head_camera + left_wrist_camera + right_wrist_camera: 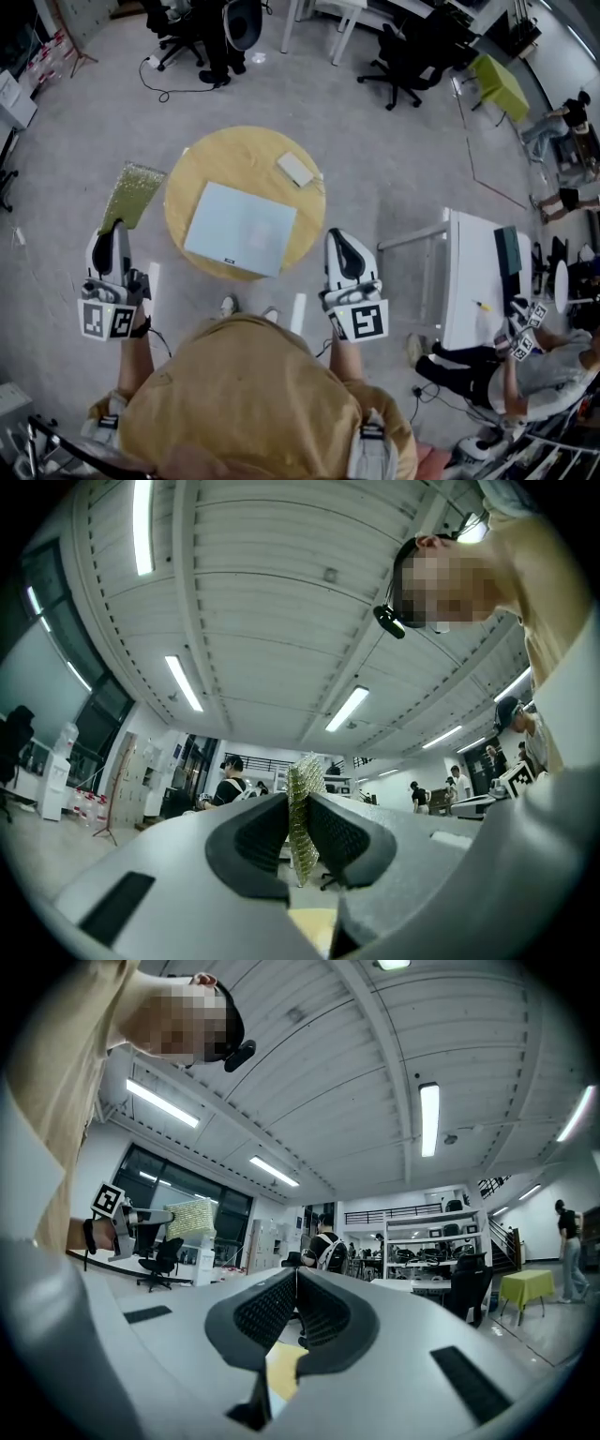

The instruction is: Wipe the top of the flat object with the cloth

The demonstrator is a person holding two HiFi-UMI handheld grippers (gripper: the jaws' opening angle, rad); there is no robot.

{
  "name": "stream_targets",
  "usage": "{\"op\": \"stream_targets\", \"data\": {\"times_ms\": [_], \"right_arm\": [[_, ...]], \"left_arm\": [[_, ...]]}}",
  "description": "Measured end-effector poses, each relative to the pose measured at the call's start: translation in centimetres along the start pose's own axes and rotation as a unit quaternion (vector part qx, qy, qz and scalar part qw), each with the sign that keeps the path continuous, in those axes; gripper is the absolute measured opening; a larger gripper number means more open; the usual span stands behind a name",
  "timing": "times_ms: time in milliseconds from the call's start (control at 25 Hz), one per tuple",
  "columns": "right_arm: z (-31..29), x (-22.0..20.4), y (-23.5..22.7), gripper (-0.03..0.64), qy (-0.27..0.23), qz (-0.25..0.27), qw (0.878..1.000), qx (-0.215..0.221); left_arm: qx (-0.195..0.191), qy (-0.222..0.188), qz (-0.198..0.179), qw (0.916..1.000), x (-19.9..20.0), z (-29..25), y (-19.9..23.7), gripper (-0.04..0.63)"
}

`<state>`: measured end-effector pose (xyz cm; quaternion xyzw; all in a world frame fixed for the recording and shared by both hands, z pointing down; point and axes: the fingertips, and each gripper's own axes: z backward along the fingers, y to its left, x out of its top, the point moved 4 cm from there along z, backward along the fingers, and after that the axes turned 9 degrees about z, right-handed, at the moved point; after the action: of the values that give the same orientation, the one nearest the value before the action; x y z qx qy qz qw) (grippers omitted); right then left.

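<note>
At the left of the head view, the left hand-held gripper (114, 227) pinches a yellow-green mesh cloth (133, 192) that stands up between its jaws, off the edge of the round wooden desk (192, 169). The pale blue flat rectangular board (240, 228) lies at the desk's middle, with a small white rectangular block (295, 170) near its upper right corner. The right hand-held gripper (337, 236), lower right of the desk, has its jaws pressed together on nothing.

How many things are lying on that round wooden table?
2: a pale flat board at the middle, and a small white block near the table's far right edge. Nothing seems hidden.
</note>
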<state>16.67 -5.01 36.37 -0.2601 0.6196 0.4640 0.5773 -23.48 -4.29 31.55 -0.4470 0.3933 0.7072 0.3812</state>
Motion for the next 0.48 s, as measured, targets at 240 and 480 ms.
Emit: {"op": "stream_targets", "data": {"times_ms": [240,480], "right_arm": [[-0.6,0.1,0.2,0.002,-0.005,0.005,1.000,0.002],[-0.8,0.5,0.5,0.000,-0.014,0.009,1.000,-0.006]], "left_arm": [[0.012,-0.013,-0.026,0.9995,2.1,2.5,-0.5,0.061],[0.016,-0.024,-0.041,0.9987,3.2,3.8,-0.5,0.061]]}}
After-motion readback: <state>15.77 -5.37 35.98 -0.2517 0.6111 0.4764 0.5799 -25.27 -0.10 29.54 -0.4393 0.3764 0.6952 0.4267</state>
